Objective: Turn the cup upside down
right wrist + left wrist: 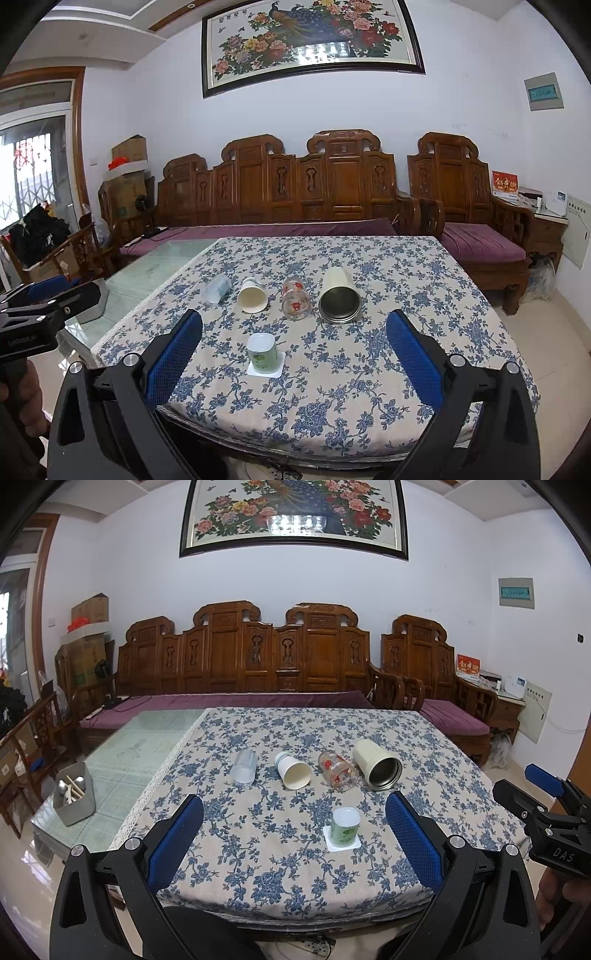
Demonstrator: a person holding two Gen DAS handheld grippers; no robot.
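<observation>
Five cups sit on the blue-flowered tablecloth (280, 853). One small green-labelled cup (345, 825) stands upside down on a white square coaster (341, 840). Four lie on their sides in a row beyond the coaster: clear plastic cup (244, 767), white paper cup (292, 770), red-patterned glass (337, 770), cream steel tumbler (376, 764). Left gripper (294, 834) and right gripper (294, 354) hover spread wide, holding nothing; the green cup lies ahead, between each gripper's jaws.

- Blue floral tablecloth (280, 849) covers the table.
- Grey metal container (74, 794) with utensils stands on the glass tabletop (140, 746).
- Carved wooden bench (243, 657) with purple cushion stands along the wall.
- Framed peacock painting (295, 513) hangs above.
</observation>
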